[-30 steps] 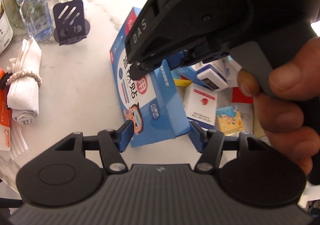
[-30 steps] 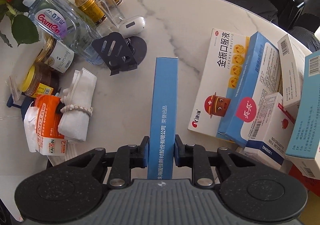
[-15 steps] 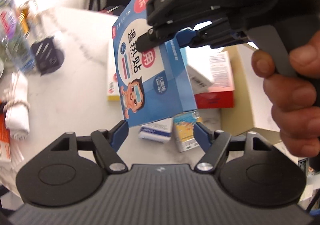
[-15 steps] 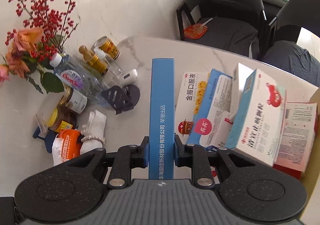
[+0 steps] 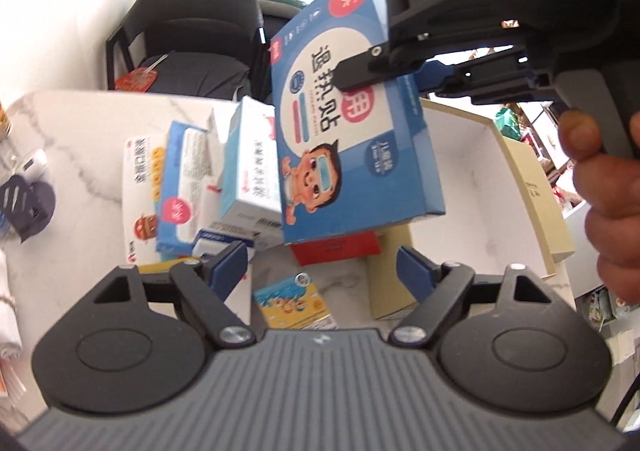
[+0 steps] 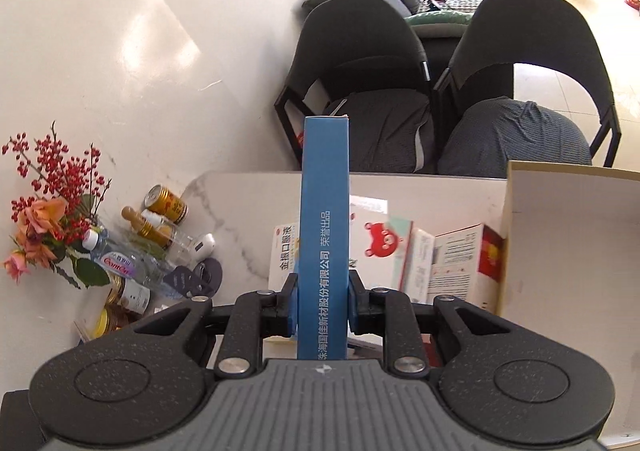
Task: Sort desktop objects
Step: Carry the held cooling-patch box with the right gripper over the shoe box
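From the left wrist, the left tool (image 5: pixel 320 265) is opening with nothing in it; the right tool (image 5: pixel 400 69) lifts the blue box (image 5: pixel 352 131) above the tabletop (image 5: pixel 80 139). From the right wrist, only the box's thin edge shows, pinched tight

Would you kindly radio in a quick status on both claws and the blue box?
Right claw shut on blue box, lifted clear of table. Left claw opening, nothing between its jaws. Open cardboard box alongside; nothing blocking.
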Demonstrator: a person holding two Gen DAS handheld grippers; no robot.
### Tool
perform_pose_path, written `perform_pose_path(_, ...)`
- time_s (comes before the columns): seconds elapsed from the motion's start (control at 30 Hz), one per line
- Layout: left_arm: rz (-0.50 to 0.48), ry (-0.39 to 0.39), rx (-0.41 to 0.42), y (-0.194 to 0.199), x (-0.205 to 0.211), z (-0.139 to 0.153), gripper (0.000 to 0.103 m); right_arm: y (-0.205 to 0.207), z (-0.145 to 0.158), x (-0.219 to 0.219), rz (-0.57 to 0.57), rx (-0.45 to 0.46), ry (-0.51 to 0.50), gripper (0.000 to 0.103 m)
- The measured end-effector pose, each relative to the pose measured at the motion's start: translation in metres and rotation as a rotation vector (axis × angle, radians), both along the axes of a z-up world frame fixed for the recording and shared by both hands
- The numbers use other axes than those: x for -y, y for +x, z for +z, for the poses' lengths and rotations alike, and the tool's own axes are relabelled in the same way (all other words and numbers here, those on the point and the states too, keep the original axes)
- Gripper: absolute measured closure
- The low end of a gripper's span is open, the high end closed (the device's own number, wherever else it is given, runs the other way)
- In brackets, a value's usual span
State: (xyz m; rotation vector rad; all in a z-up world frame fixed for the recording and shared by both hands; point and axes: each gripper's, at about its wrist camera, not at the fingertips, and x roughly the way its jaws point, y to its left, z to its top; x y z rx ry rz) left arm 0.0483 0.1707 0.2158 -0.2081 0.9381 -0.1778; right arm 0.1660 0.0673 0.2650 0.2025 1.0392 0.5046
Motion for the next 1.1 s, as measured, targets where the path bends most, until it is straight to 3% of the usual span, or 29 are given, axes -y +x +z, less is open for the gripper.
perform_pose_path(0.3,-0.025,0.006,-0.006,0.028,0.011,-0.009,0.015,0.014,0.009,0.077,-0.155,0.028,0.0,0.078)
perform_pose_path(0.53,0.008,0.024,-0.027,0.036,0.008,-0.019,0.007,0.023,-0.002,0.122,-0.242,0.041,-0.071,0.078)
perform_pose_path(0.73,0.039,0.035,-0.05,0.037,0.003,-0.024,0.006,0.041,-0.041,0.133,-0.261,0.007,-0.147,0.078)
perform_pose_path(0.9,0.058,0.061,-0.066,0.037,-0.003,-0.028,0.006,0.06,-0.087,0.122,-0.235,-0.055,-0.181,0.078)
perform_pose_path(1.1,0.09,0.073,-0.09,0.032,-0.013,-0.034,0.006,0.07,-0.115,0.102,-0.2,-0.087,-0.206,0.078)
